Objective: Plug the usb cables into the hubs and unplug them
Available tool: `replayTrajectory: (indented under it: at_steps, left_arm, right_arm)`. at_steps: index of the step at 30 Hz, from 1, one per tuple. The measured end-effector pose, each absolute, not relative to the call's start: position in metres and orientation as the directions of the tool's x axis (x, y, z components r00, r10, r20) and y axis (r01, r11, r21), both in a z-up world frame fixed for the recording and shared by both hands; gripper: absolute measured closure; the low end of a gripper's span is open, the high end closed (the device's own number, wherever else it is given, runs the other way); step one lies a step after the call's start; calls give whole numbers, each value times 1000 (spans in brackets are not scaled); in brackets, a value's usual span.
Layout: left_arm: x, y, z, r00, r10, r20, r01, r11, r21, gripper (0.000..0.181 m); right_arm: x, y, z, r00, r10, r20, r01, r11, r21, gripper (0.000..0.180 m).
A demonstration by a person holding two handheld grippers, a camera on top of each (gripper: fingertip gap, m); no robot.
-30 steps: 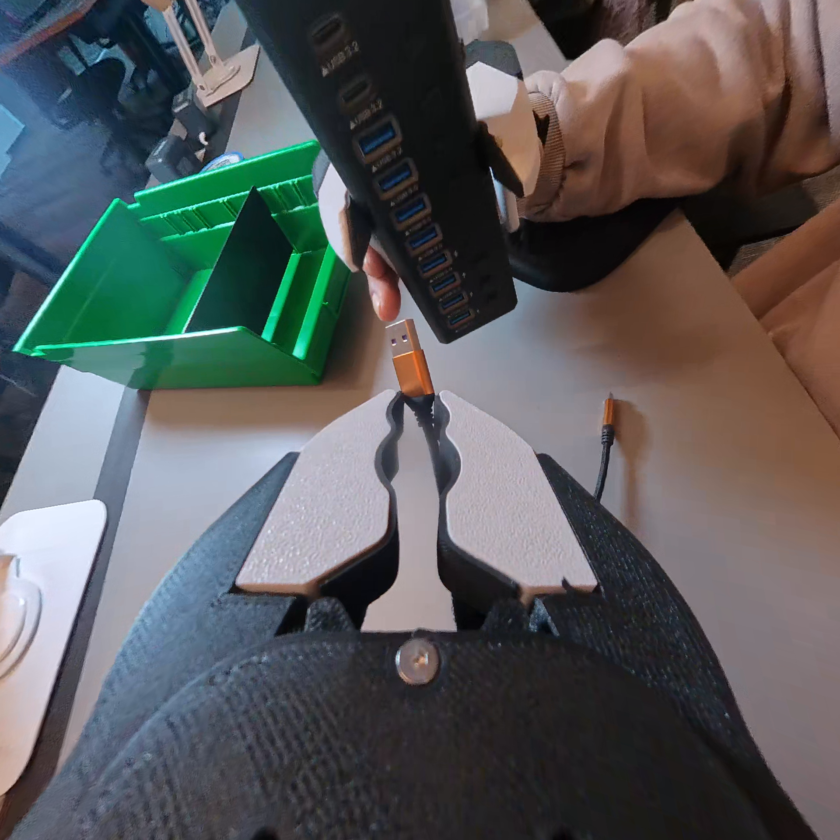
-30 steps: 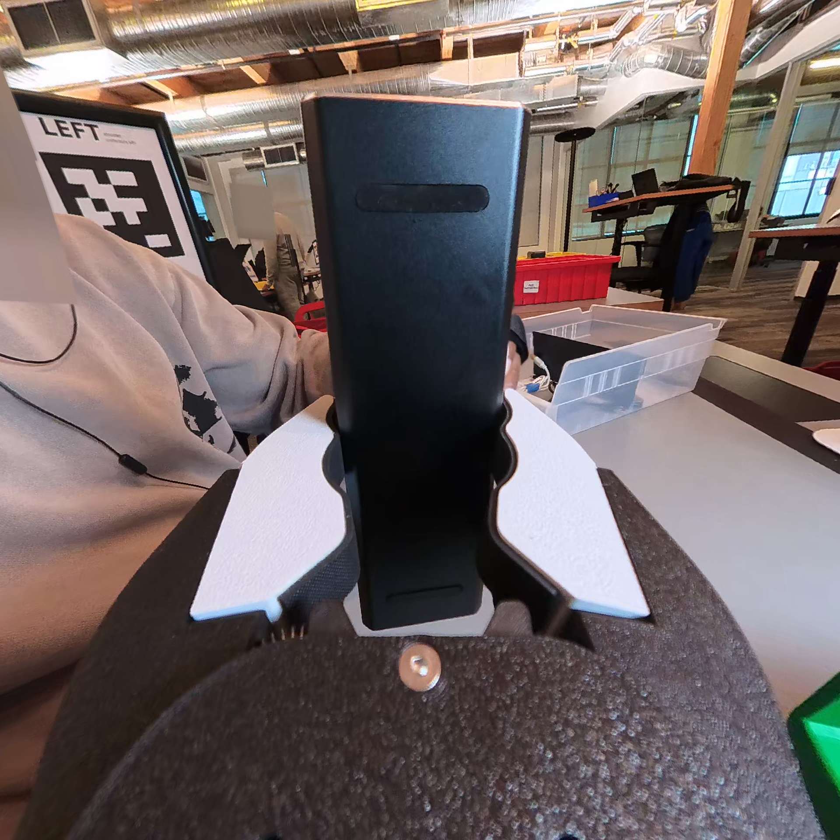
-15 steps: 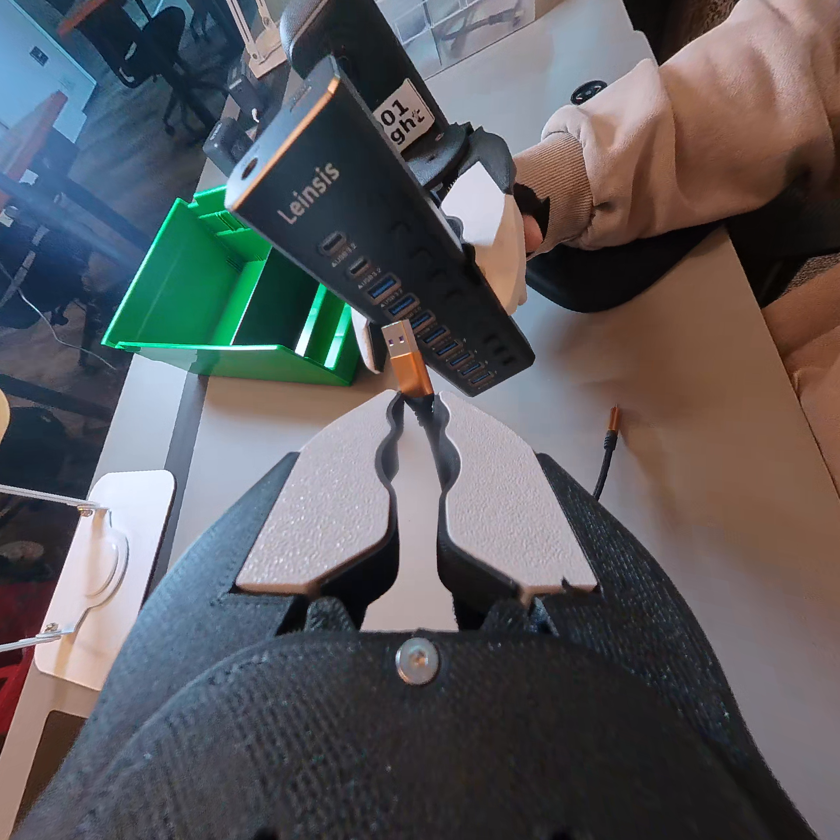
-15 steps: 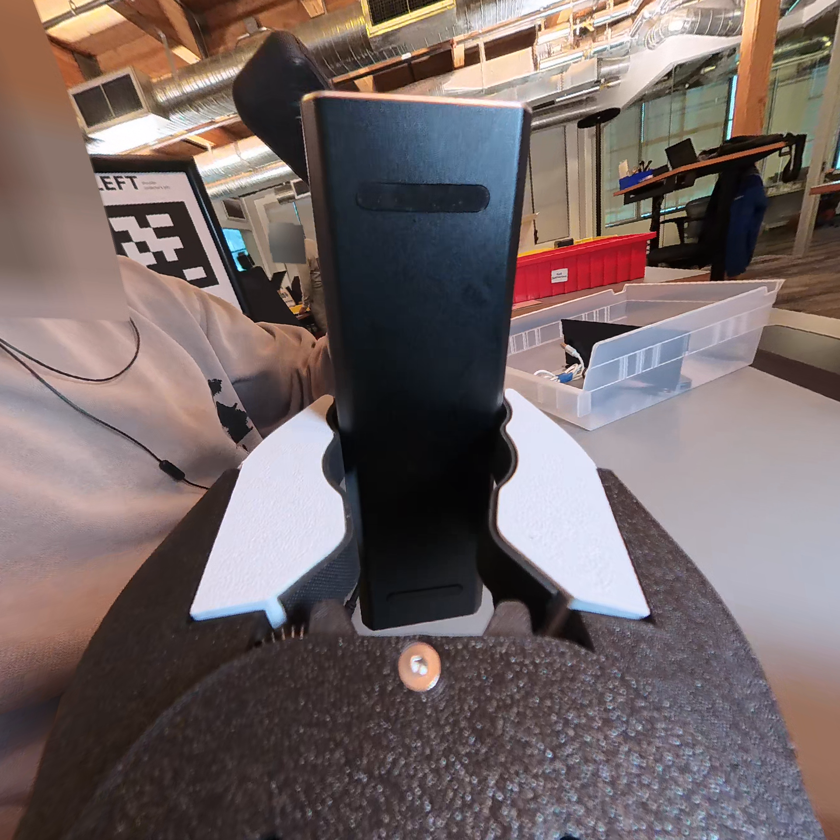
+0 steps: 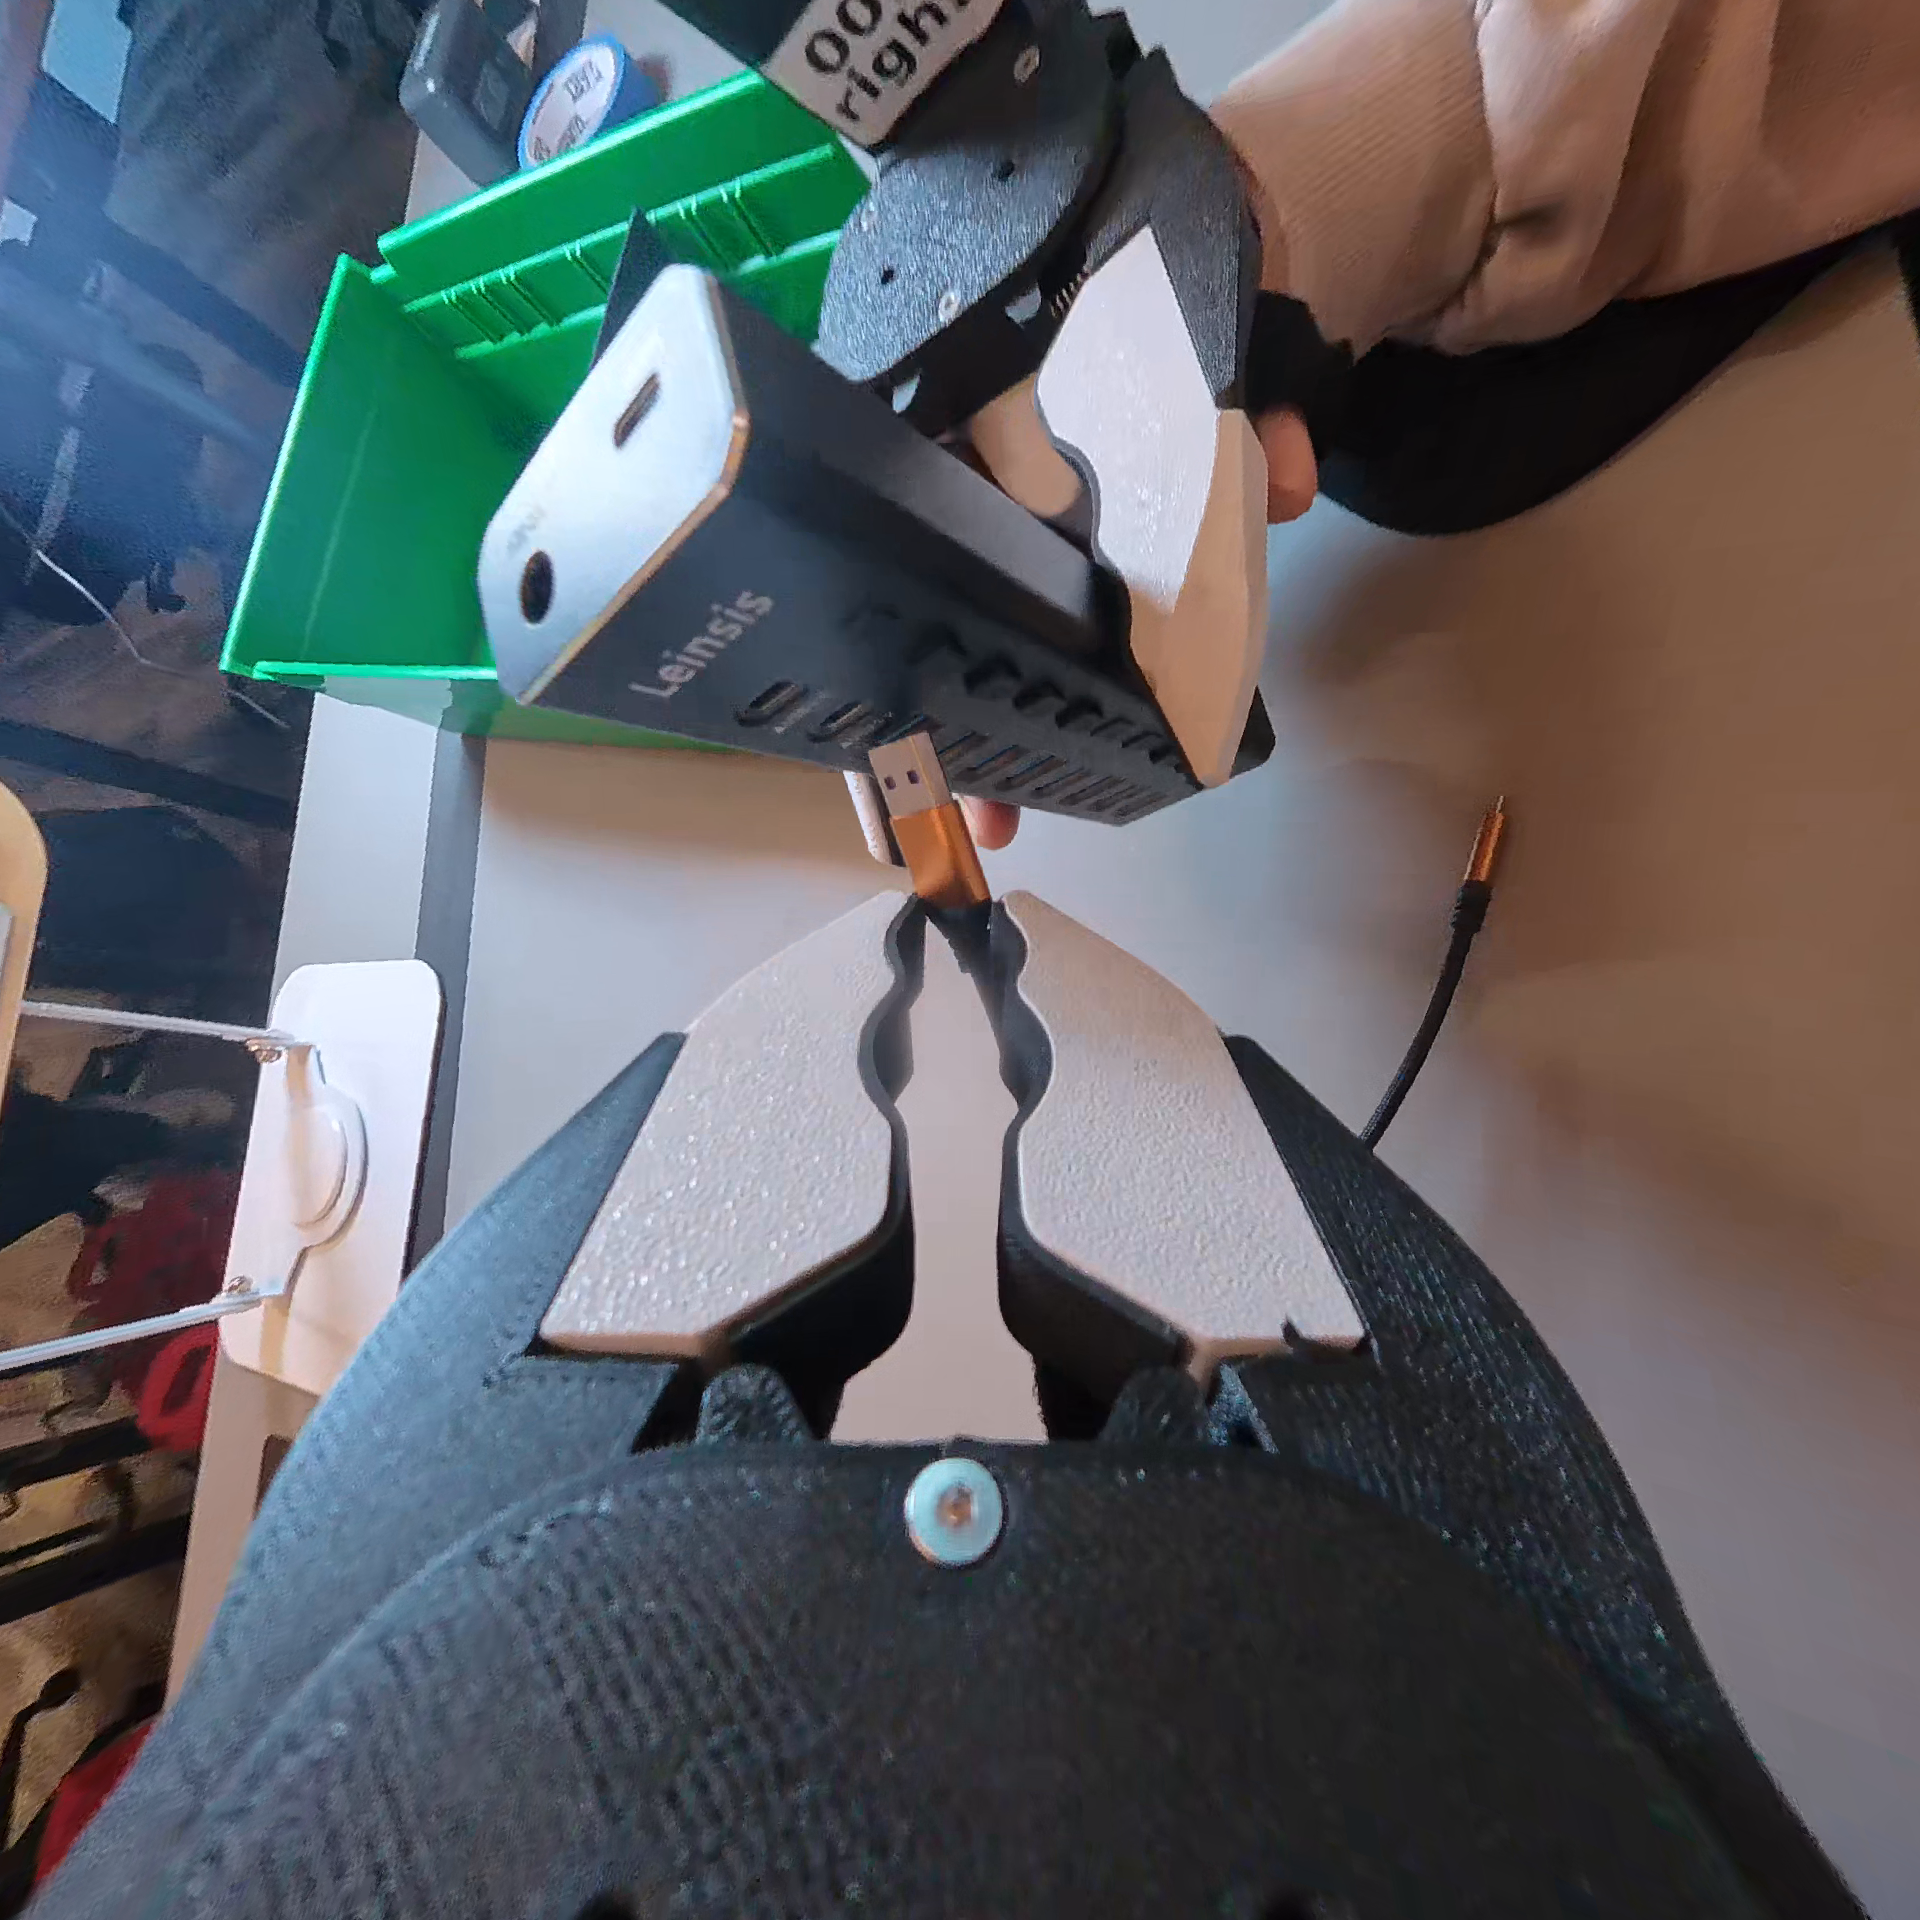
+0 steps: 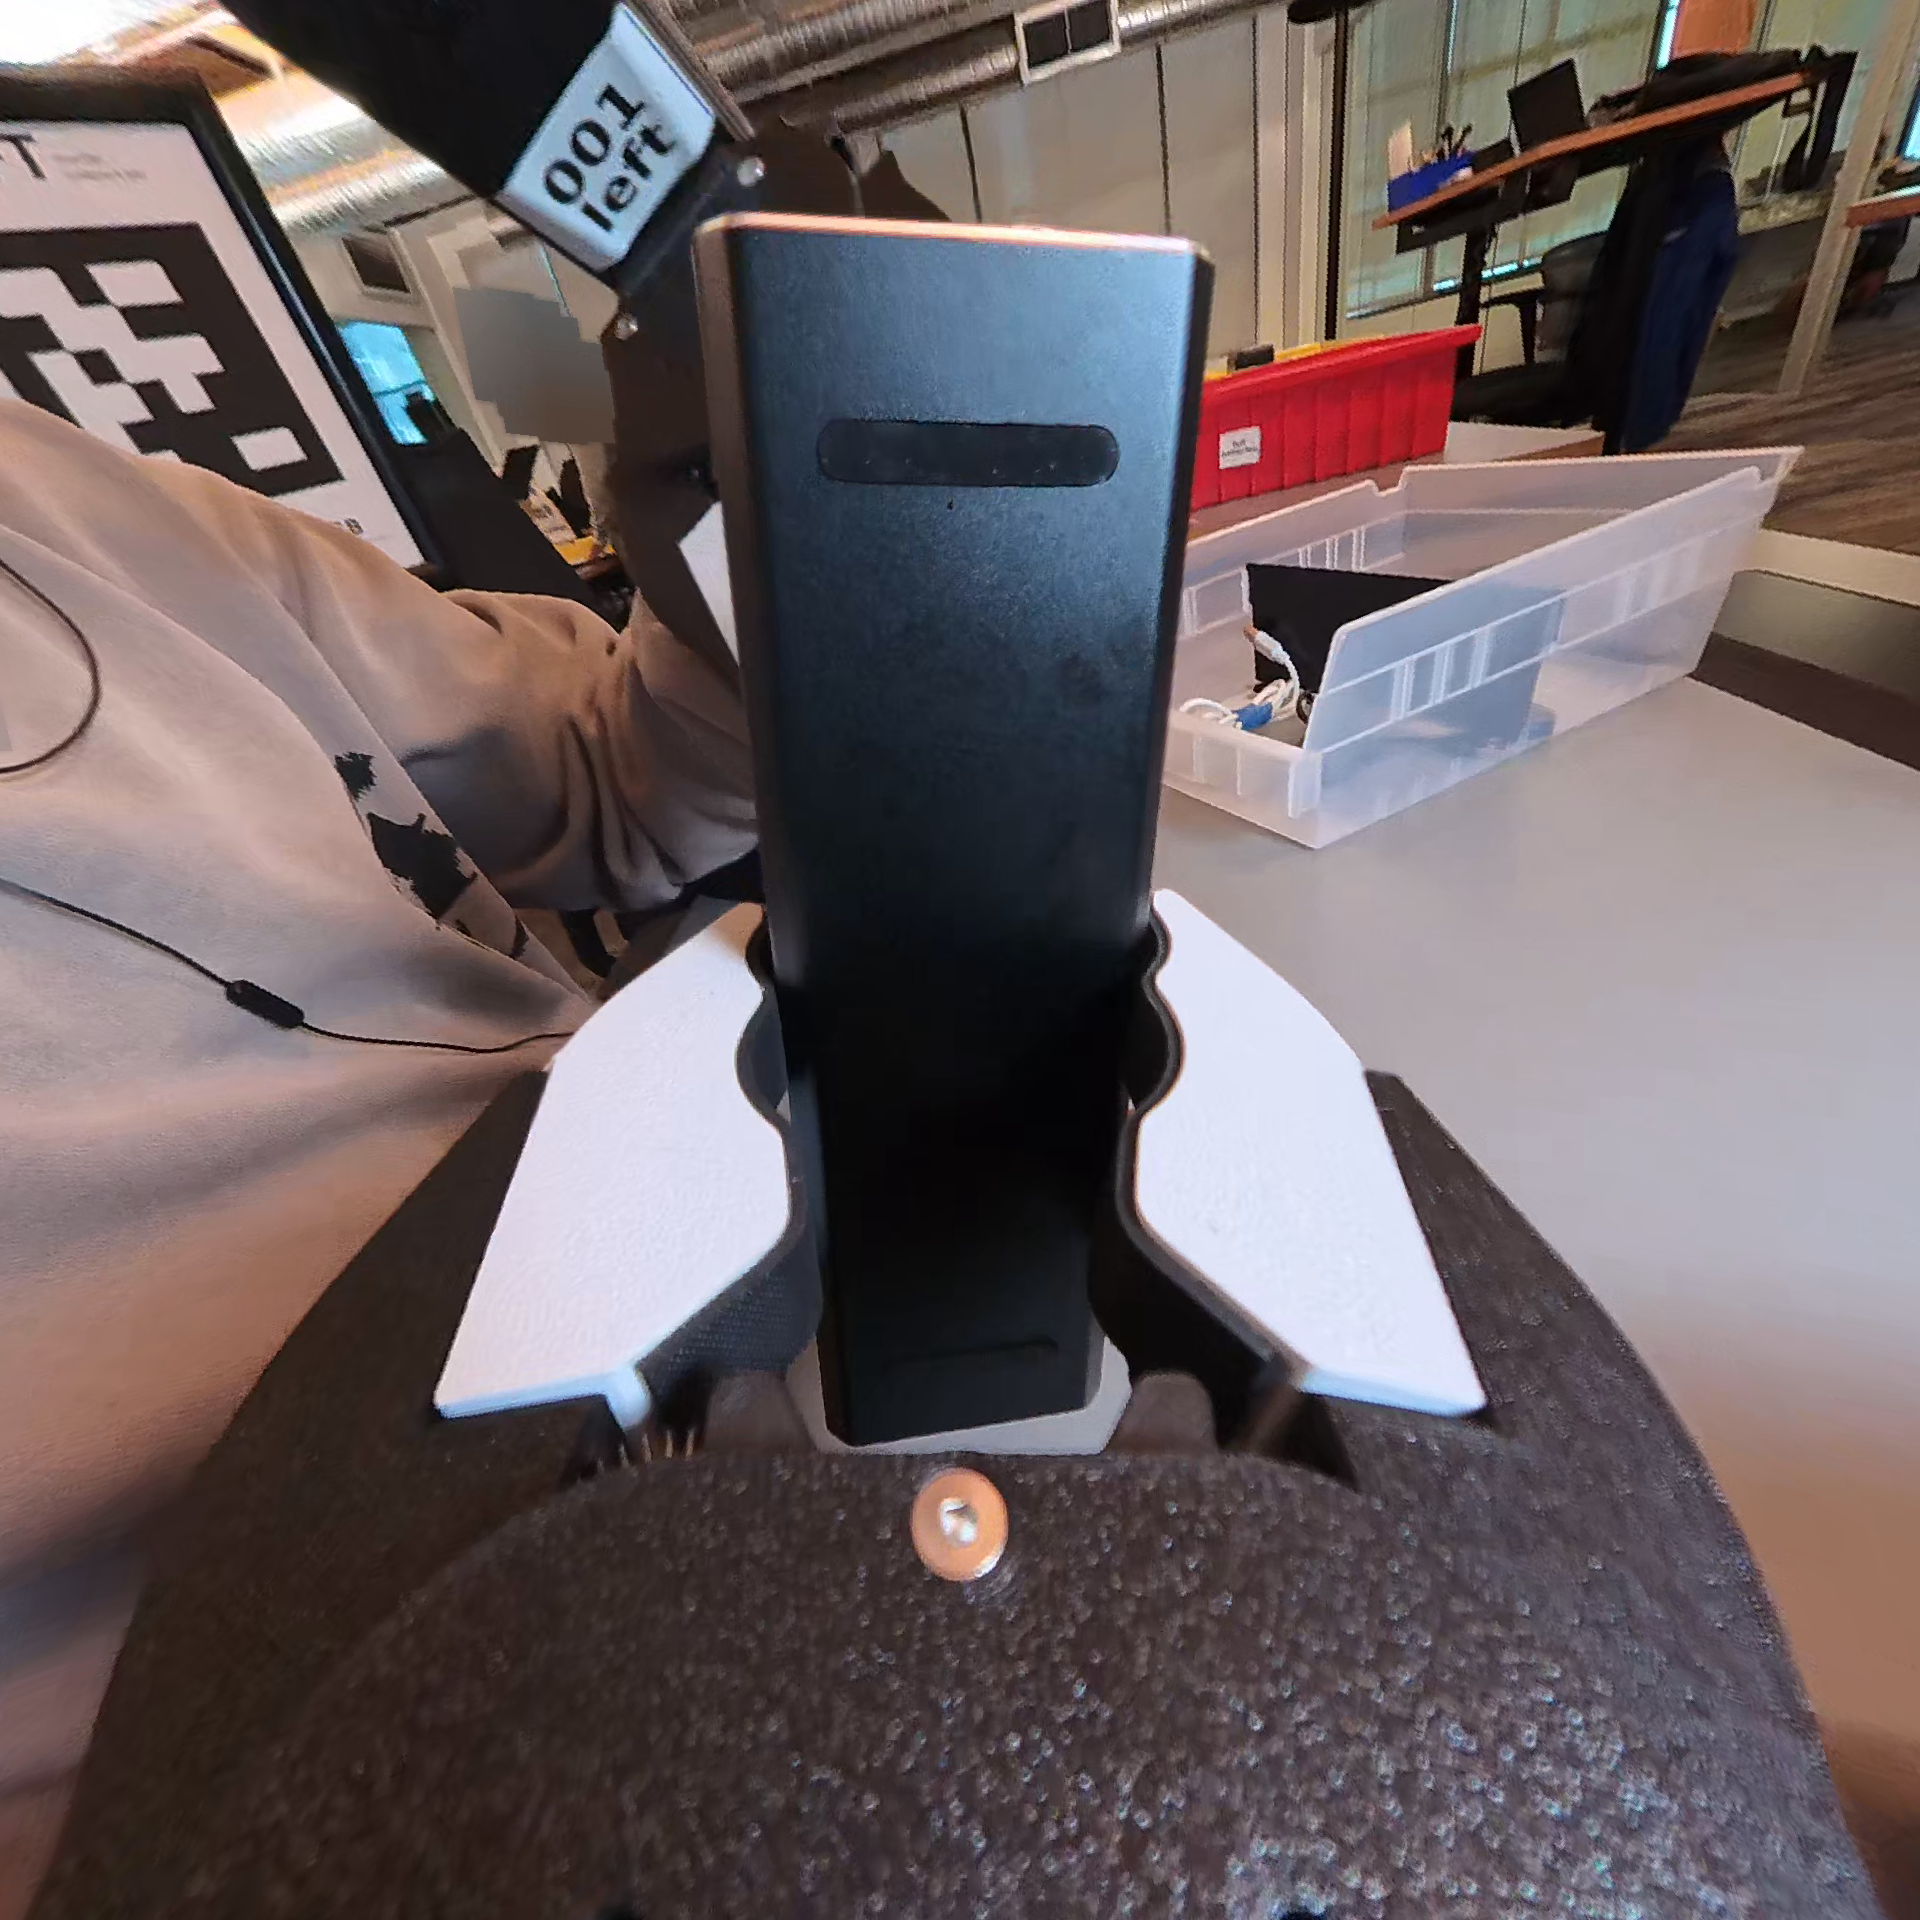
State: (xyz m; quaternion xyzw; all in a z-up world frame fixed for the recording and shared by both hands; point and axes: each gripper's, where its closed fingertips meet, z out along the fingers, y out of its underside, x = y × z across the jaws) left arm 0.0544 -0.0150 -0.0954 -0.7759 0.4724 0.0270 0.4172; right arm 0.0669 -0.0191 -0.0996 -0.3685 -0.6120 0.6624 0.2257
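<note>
Since the frame a second earlier, the hub [image 5: 862, 634] had swung from hanging nearly upright to lying tilted across the left wrist view, its silver end cap toward the upper left and its port row now facing down at the plug. The left gripper [image 5: 951, 914] was pinched on the black cable just behind the orange-sleeved USB plug [image 5: 925, 821], whose metal tip pointed up and slightly left, just short of the ports; whether it touched them could not be told. The right gripper [image 6: 961, 966] clamped the long black hub [image 6: 961, 790] across its width, the hub's long axis running straight out between the white fingers [image 6: 1247, 1164]. The cable's other orange end [image 5: 1484, 847] lay on the pale table [image 5: 1558, 1039], well apart to the right with bare room around it. A green bin [image 5: 343, 499] sat behind the hub, and a clear bin [image 6: 1507, 665] lay farther off on the table.
</note>
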Motion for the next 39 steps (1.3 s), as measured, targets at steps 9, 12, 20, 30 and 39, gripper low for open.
replayTrajectory:
  at_steps: [9,12,20,30,39]
  left_arm:
    - [39,-11,-118,526,-692,-495,-829,-289,-479,169]
    - [36,-13,-122,527,-698,-484,-834,-316,-452,169]
    - [50,-21,-123,522,-764,-378,-805,-296,-514,170]
    - [43,-32,-128,485,-795,-364,-836,-300,-459,172]
    - [33,-30,-174,496,-864,-89,-745,-371,-554,169]
  right_arm:
    - [55,-12,-125,-534,814,-228,279,-85,-957,116]
    - [53,-12,-133,-514,827,-227,318,-62,-946,116]
    - [56,-33,-144,-545,788,-285,423,-34,-905,117]
    - [61,-48,-141,-599,742,-300,426,-21,-904,118]
    - [65,-17,-138,-547,796,-259,405,-20,-914,117]
